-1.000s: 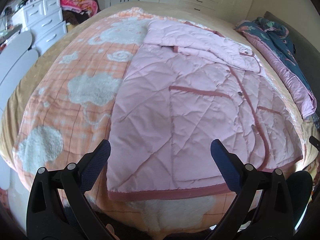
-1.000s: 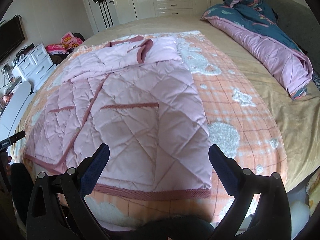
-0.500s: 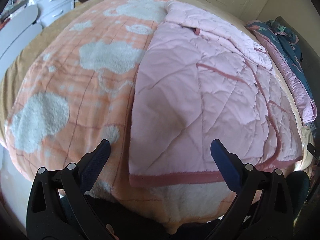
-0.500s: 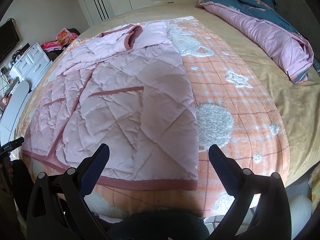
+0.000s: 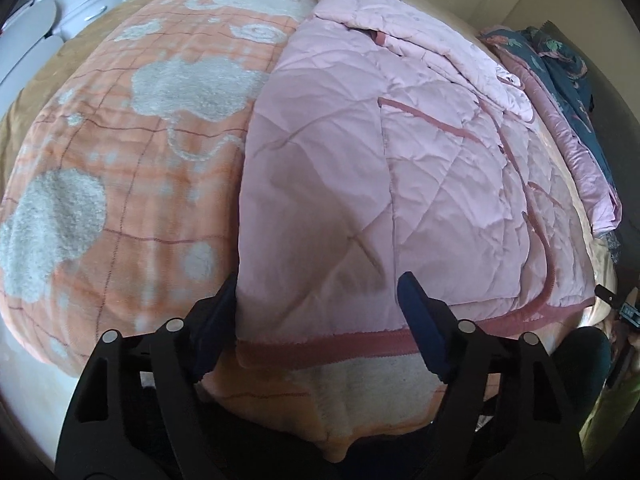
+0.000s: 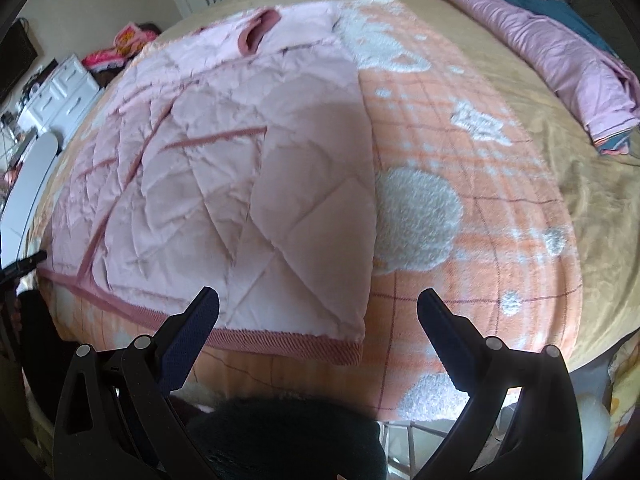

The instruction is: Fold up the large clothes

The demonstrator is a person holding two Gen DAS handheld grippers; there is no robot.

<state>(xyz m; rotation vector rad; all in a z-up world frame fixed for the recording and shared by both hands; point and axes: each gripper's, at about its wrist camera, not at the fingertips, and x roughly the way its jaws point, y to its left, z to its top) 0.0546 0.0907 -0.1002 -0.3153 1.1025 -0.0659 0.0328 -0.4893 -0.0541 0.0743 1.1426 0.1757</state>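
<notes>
A pink quilted jacket (image 5: 380,184) with darker pink trim lies flat on an orange blanket (image 5: 120,160) with white cloud shapes. Its hem runs along the near edge of the bed. My left gripper (image 5: 320,300) hovers low over the hem's left corner (image 5: 244,344). Its jaws are closing, with that corner between them. The left finger (image 5: 224,308) is at the jacket's side edge, and the pads are not pressing on the cloth. In the right wrist view my right gripper (image 6: 318,314) stands open over the jacket (image 6: 240,184), straddling the hem's right corner (image 6: 352,346).
A rolled teal and pink duvet (image 6: 560,40) lies along the far right of the tan bed sheet (image 6: 580,184). White drawers (image 6: 60,96) stand left of the bed, and a wardrobe fills the back wall. Something dark green (image 6: 288,436) sits just under the grippers.
Both grippers have sunk toward the jacket's hem, which now fills more of each view. The left jaws have narrowed around the left corner. The right jaws stay wide.
</notes>
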